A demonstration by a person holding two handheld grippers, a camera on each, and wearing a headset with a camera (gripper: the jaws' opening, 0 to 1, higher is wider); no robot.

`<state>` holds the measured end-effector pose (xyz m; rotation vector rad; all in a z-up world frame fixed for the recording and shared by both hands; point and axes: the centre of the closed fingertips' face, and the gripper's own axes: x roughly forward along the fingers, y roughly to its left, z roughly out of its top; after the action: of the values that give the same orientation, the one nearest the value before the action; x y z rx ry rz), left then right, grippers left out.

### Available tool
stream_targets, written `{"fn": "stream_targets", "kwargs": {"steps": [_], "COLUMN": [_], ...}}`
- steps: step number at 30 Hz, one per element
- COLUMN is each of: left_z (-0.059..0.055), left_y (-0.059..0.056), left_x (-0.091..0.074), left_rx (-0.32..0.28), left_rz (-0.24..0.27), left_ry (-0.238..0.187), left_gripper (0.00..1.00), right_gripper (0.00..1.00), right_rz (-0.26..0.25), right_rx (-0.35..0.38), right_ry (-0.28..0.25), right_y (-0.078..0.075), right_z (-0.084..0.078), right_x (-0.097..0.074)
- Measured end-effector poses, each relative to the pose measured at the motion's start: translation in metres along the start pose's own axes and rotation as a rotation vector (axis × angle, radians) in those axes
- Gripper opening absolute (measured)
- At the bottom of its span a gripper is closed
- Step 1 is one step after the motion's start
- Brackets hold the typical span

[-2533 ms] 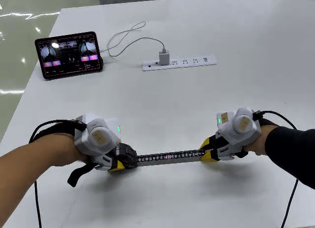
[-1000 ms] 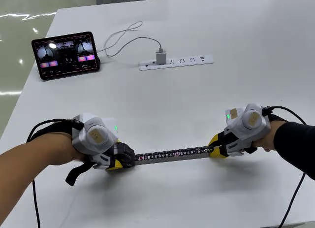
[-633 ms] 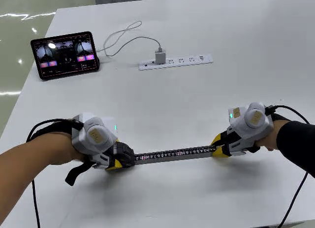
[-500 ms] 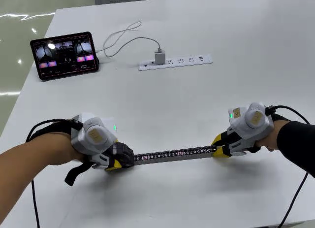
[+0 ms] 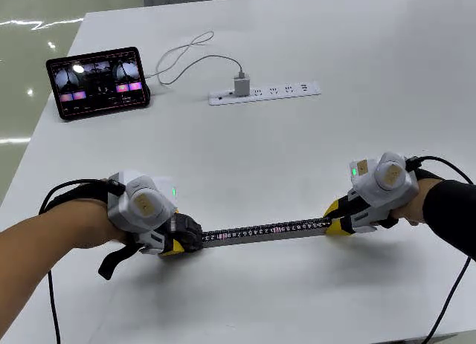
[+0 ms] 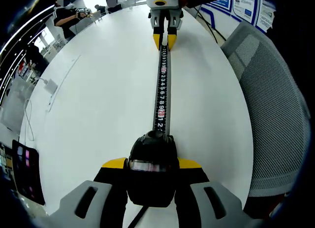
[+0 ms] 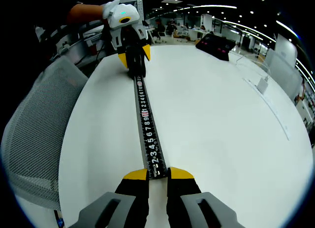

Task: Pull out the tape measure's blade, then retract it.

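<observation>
White workbench (image 5: 297, 151) spreads wide and mostly bare, so the tape measure has room to run out flat. Its black case (image 5: 186, 234) lies near the person's edge, and the left gripper (image 5: 175, 244) has its jaws clamped on the case's two sides, which anchors it against the pull. From the case the blade (image 5: 264, 230) reaches straight to the right, low along the surface with its numbers up. At the blade's end farthest from the case, the right gripper (image 5: 336, 216) has its yellow tips closed on the strip. The end hook is hidden between them, so the grip is probably on the tip itself. The two grippers face each other along one line, which keeps the blade from twisting. By my reading the pull-out is well along and the retraction is not yet begun. A power strip (image 5: 268, 93) lies well beyond the case, and a tablet (image 5: 97, 82) stands beyond it to the left.
</observation>
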<state>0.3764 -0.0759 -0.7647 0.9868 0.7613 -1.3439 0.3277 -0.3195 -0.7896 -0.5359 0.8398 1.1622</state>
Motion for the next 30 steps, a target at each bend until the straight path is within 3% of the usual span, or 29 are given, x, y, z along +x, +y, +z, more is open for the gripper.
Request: {"fn": "stream_targets", "kwargs": {"steps": [16,21,22,26,30], "left_z": [0.0002,0.0019,0.0043,0.0054,0.0061], "left_y": [0.0001,0.0007,0.0005,0.0028,0.0021], "left_x": [0.0000,-0.0003,0.0000,-0.0009,-0.0012], "left_rx": [-0.005,0.001,0.042,-0.069,-0.043], "left_rz": [0.004,0.019,0.025,0.034,0.028], "left_ry": [-0.003,-0.040,-0.065,-0.110,-0.103], "left_gripper": [0.31,0.32,0.32,0.33,0.33], "right_gripper": [0.09,0.10,0.10,0.11,0.11], "right_rz": [-0.002,0.002,0.002,0.004,-0.003], "right_rx": [0.009,-0.005,-0.006,-0.029,-0.083], "right_ry": [-0.005,0.003,0.006,0.027,0.057], "right_y": [0.0010,0.0000,-0.0004,-0.0009,-0.0020], "right_z": [0.0007,0.0007,0.0006,-0.0013,-0.0030], "right_x": [-0.0045,-0.0034,-0.0032,-0.0031,-0.0020]}}
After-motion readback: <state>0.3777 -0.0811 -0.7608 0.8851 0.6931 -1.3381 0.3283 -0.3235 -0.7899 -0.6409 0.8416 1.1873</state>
